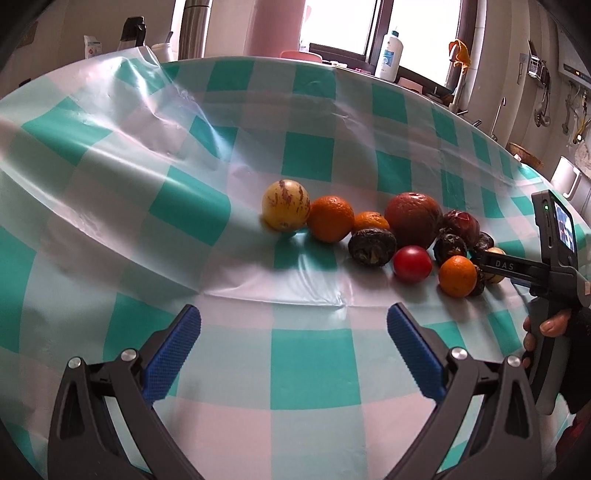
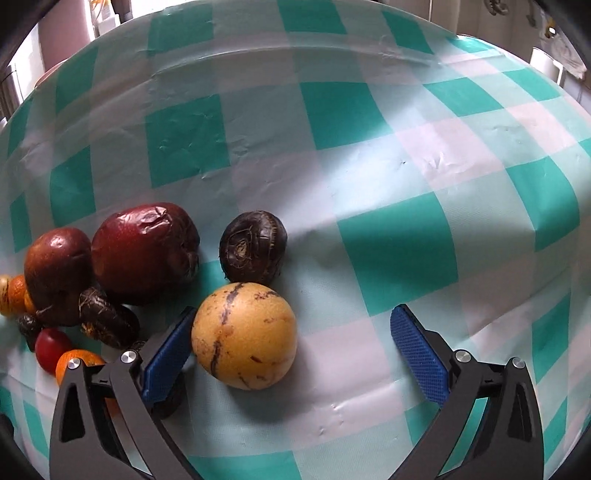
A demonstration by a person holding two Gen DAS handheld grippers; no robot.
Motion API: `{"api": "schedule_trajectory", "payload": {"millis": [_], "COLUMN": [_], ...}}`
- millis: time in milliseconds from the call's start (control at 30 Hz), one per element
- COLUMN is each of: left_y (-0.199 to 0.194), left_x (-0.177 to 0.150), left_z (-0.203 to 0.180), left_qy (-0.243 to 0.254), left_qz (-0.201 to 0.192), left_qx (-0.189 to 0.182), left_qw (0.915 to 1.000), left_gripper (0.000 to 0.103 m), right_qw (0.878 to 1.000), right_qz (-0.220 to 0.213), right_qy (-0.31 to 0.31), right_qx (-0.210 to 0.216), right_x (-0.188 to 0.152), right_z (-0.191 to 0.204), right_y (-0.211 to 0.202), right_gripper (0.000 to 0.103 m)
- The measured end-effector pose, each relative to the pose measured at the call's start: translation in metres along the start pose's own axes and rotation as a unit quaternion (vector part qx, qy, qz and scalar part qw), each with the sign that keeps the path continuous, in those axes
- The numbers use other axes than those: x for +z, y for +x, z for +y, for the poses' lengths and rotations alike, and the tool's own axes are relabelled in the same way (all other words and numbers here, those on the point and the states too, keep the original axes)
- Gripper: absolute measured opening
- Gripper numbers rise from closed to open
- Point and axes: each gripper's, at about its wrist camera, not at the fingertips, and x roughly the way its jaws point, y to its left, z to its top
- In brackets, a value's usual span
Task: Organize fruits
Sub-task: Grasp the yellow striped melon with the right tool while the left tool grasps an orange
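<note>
Right gripper [image 2: 291, 347] spread wide around yellow streaked melon [image 2: 243, 336] at lower centre, left pad touching; smooth, round, rolls easily, grip across middle; left gripper [image 1: 293, 345] spread, empty

A bright window [image 1: 413, 26] shines at 12 o'clock. The bench [image 1: 314, 362] wears a green and white checked cloth [image 2: 388, 155].

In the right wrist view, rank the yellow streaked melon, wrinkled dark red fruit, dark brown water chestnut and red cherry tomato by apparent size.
1. Wrinkled dark red fruit and yellow streaked melon: alike; the melon sits nearer, so unranked.
2. Dark brown water chestnut.
3. Red cherry tomato.
</note>
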Motion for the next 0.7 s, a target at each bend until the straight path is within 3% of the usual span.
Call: {"api": "schedule_trajectory", "payload": {"millis": [33, 100, 133, 167, 233, 433, 567, 700], "left_y": [0.0, -0.001, -0.001, -0.001, 0.002, 0.021, 0.045, 0.066], "left_x": [0.0, 0.0, -0.001, -0.002, -0.004, -0.005, 0.004, 0.015], "left_z": [0.0, -0.002, -0.006, -0.009, -0.023, -0.097, -0.131, -0.147], "left_qy": [-0.002, -0.001, 0.002, 0.004, 0.017, 0.079, 0.086, 0.072], "left_qz": [0.001, -0.001, -0.002, -0.001, 0.012, 0.032, 0.049, 0.058], "left_qx": [0.0, 0.002, 0.0, -0.005, -0.02, -0.041, -0.041, -0.028], "left_qw": [1.0, 1.0, 1.0, 1.0, 0.9996, 0.9955, 0.9942, 0.9953], "left_gripper": [0.101, 0.101, 0.101, 0.101, 0.1, 0.083, 0.068, 0.067], "right_qw": [1.0, 1.0, 0.999, 0.999, 0.998, 0.994, 0.99, 0.986], "right_qz": [-0.003, -0.02, -0.028, -0.033, -0.039, -0.043, -0.049, -0.047], "right_qy": [-0.002, -0.001, -0.005, -0.012, -0.002, 0.027, 0.034, 0.036], "right_qx": [0.003, 0.015, 0.018, 0.017, 0.04, 0.101, 0.125, 0.154], "right_x": [-0.002, -0.011, -0.017, -0.024, -0.038, -0.081, -0.108, -0.112], "right_z": [0.0, -0.004, -0.006, -0.008, -0.021, -0.073, -0.094, -0.101], "right_y": [-0.002, -0.012, -0.017, -0.023, -0.033, -0.065, -0.077, -0.083], "right_gripper": [0.096, 0.069, 0.061, 0.045, 0.044, 0.044, 0.044, 0.044]}}
